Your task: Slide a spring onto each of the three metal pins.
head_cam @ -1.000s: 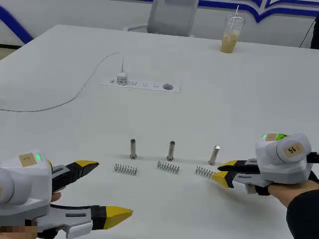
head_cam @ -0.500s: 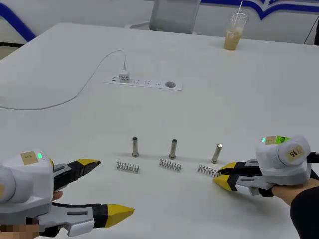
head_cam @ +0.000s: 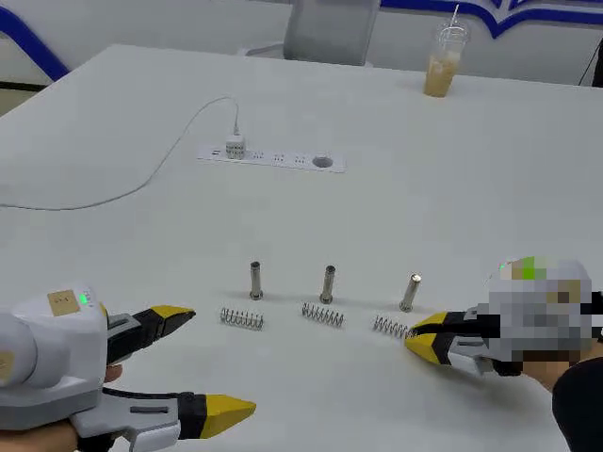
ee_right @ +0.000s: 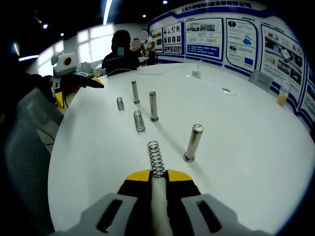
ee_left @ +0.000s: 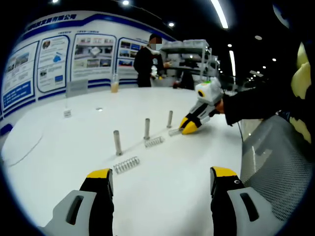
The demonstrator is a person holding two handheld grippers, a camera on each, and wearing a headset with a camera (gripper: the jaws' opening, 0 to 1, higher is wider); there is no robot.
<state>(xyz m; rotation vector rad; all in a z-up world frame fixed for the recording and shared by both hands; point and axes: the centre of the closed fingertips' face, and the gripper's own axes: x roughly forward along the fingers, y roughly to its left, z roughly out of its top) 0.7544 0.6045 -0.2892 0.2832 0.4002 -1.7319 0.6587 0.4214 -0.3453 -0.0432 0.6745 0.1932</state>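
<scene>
Three metal pins stand upright in a row on the white table: left pin (head_cam: 255, 280), middle pin (head_cam: 328, 283), right pin (head_cam: 412, 292). A spring lies in front of each: left spring (head_cam: 241, 319), middle spring (head_cam: 321, 314), right spring (head_cam: 388, 327). My right gripper (head_cam: 426, 336) lies low on the table, shut on the near end of the right spring (ee_right: 156, 156), with the right pin (ee_right: 193, 142) just beside it. My left gripper (head_cam: 203, 363) is wide open and holds nothing, a short way short of the left spring (ee_left: 126, 164) and left pin (ee_left: 117, 142).
A white power strip (head_cam: 273, 158) with a plugged-in cable (head_cam: 141, 184) lies farther back. An iced drink cup (head_cam: 439, 71) stands at the far right edge, next to a grey chair (head_cam: 330, 28). People stand in the background (ee_left: 147, 64).
My right gripper's jaws have come together on the near end of the right spring. The left gripper has hardly moved; the head camera has shifted slightly.
</scene>
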